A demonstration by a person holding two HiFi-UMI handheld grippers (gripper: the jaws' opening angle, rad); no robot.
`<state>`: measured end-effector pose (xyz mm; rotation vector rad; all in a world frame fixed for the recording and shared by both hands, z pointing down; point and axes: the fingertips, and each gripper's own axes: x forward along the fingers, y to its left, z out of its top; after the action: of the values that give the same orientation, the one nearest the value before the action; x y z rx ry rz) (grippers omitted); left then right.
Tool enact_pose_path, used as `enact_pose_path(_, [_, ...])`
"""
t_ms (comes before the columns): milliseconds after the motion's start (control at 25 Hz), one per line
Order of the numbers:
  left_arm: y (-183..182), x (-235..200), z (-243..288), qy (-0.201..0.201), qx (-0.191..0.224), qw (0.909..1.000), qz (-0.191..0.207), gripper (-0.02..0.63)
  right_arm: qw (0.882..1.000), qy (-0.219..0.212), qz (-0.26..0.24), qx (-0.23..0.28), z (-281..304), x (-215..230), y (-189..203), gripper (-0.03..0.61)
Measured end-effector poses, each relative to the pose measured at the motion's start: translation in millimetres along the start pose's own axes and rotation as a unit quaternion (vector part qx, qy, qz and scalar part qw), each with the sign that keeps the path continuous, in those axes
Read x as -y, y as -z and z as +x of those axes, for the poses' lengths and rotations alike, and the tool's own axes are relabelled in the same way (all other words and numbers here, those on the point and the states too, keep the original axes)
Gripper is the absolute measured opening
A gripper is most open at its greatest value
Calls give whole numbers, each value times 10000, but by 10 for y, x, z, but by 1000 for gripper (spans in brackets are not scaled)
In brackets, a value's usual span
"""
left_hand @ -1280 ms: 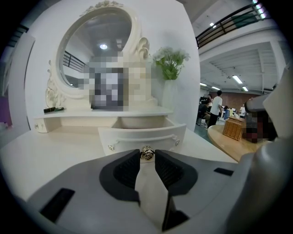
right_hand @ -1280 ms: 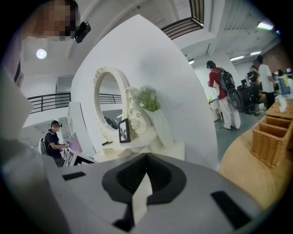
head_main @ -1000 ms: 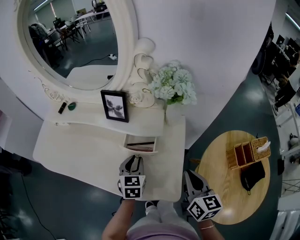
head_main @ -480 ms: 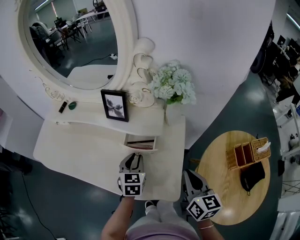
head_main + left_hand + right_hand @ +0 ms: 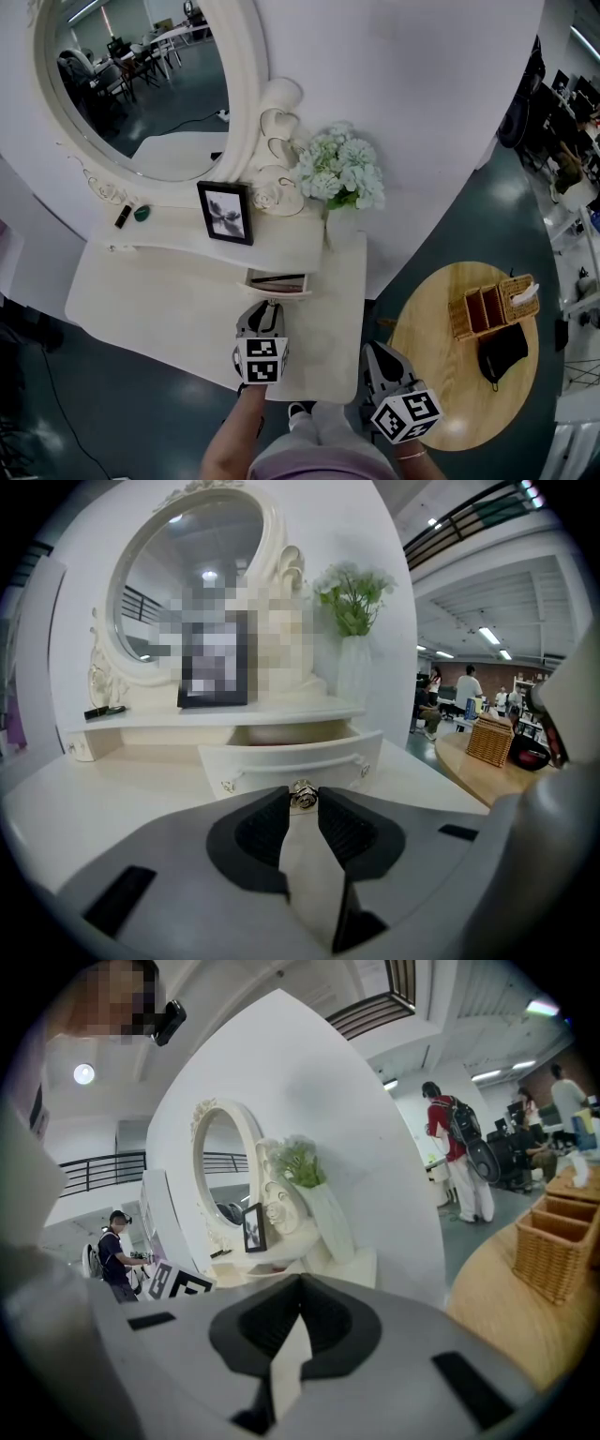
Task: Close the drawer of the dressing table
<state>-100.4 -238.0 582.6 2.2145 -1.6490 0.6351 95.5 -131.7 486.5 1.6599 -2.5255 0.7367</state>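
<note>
The cream dressing table [image 5: 141, 300] has a small drawer [image 5: 278, 284] standing partly open under its upper shelf. The drawer's front [image 5: 291, 759] faces me in the left gripper view, with a small metal knob [image 5: 302, 796] at its middle. My left gripper [image 5: 267, 309] reaches to that front, and its pads [image 5: 272, 822] close on the knob at their tips. My right gripper [image 5: 373, 352] hangs off the table's right front corner, shut and empty, with its tips meeting [image 5: 300, 1283].
An oval mirror [image 5: 141, 84], a black photo frame [image 5: 225, 213] and a vase of pale flowers [image 5: 339, 178] stand on the upper shelf. To the right is a round wooden table [image 5: 441, 375] with a wicker basket [image 5: 492, 305] and a black pouch [image 5: 502, 353]. People stand far off.
The left gripper has edged toward the dresser with the knob, and the drawer sticks out a little less. The right gripper has kept still.
</note>
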Motion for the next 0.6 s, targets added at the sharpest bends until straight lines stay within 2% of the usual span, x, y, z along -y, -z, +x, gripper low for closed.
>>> enact_pose_path(600, [-117, -21, 206, -16, -24, 10000, -7, 97, 10000, -22, 31, -54, -3, 38, 16, 2])
